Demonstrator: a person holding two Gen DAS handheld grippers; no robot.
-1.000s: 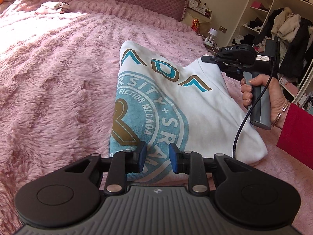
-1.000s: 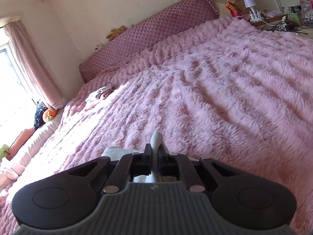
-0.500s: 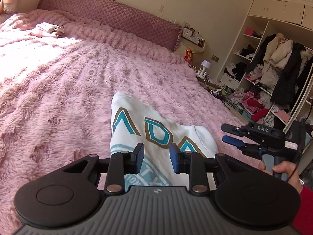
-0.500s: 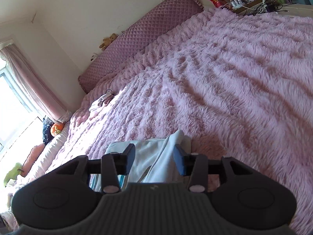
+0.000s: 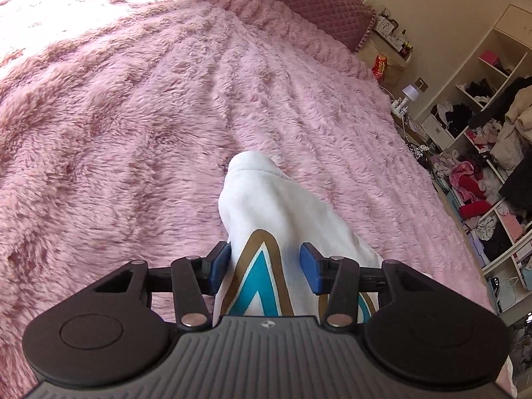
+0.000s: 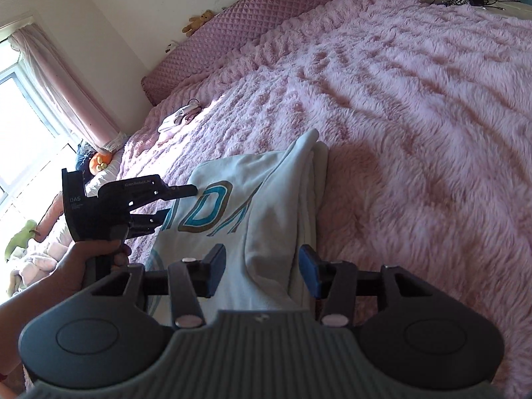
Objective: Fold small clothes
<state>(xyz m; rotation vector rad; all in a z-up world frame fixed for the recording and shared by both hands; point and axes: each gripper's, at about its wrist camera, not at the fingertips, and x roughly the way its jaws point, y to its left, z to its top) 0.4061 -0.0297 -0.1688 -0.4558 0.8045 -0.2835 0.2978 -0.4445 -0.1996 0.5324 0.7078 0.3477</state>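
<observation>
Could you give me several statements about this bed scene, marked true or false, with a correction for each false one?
1. The white sweatshirt lies on a pink fluffy blanket. True.
2. The right gripper is clamped shut on the sweatshirt. False: its jaws are opening, with fabric between the pads but not pinched.
3. The sweatshirt's lettering is red. False: it is teal with a brown outline.
4. A teddy bear sits on top of the quilted headboard. True.
5. The left gripper is beside the sweatshirt's printed side in the right wrist view. True.
6. The shelves are bare. False: they hold heaped clothes.
</observation>
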